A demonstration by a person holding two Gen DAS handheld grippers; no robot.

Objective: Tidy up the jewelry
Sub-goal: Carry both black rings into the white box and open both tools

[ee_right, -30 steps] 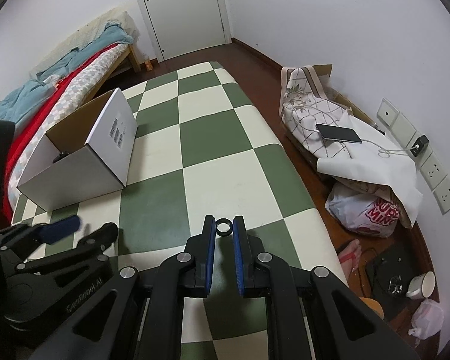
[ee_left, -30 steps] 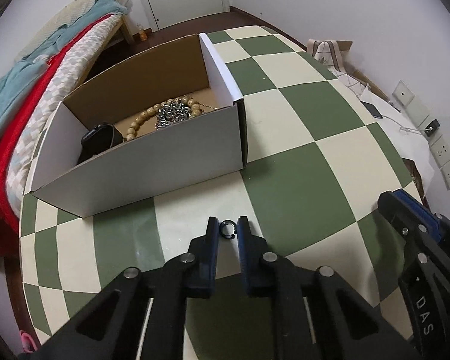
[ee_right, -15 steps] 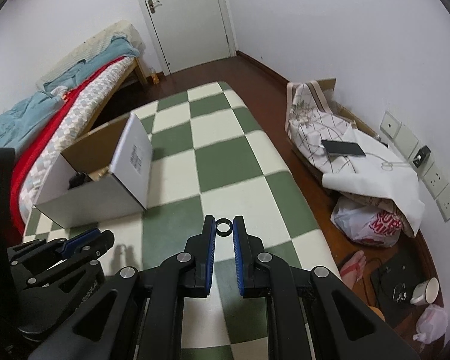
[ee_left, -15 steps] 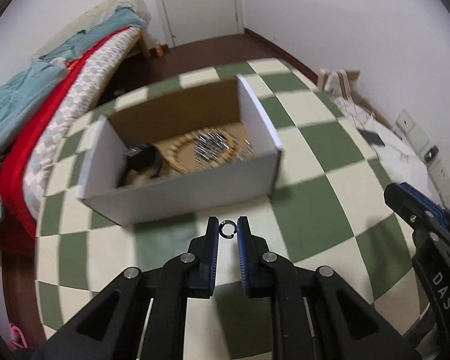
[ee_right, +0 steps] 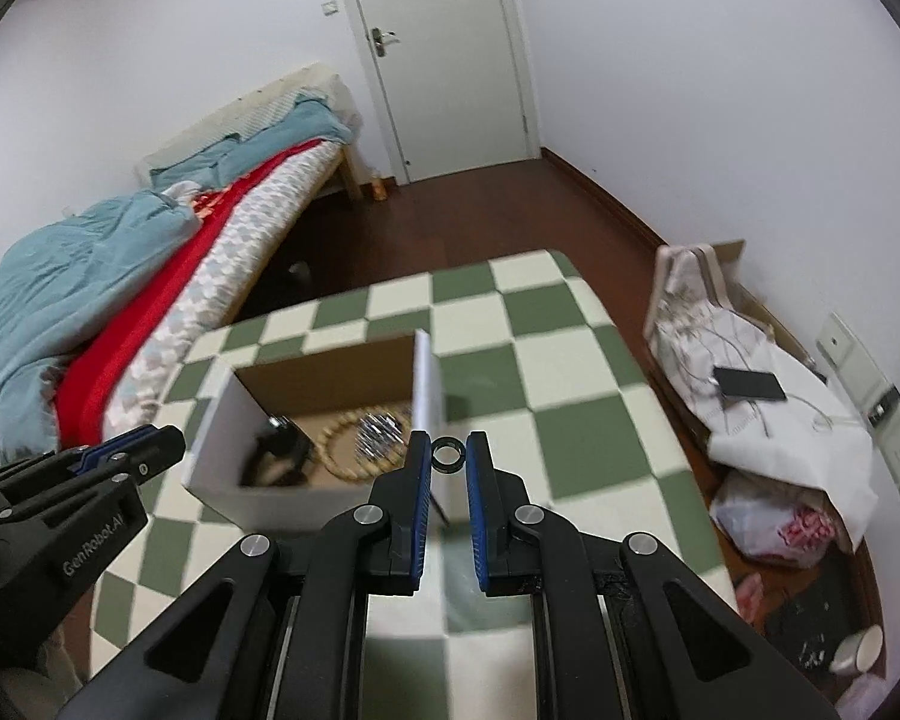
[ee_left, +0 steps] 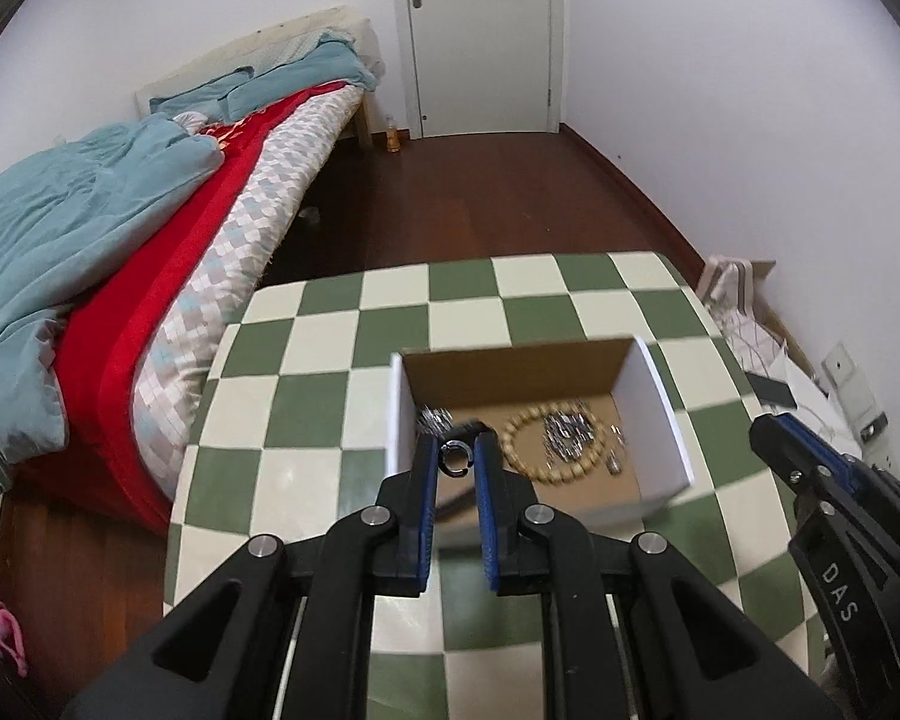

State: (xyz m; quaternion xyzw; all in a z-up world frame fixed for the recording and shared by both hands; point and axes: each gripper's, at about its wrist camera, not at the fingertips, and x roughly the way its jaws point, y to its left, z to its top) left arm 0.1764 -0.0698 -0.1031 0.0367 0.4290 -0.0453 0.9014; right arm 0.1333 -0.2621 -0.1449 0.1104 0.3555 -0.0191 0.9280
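Left wrist view shows my left gripper (ee_left: 455,457) closed on a small open ring (ee_left: 453,457), above the near left corner of the cardboard box (ee_left: 666,414) on the checkered worktop (ee_left: 330,396), where a bead bracelet (ee_left: 555,441) and chains already lie. My right gripper (ee_right: 448,455) pinches a dark ring (ee_right: 448,455) above the right wall of the box. I think each ring should go well past the rim and low before the release, so that it does not bounce out.
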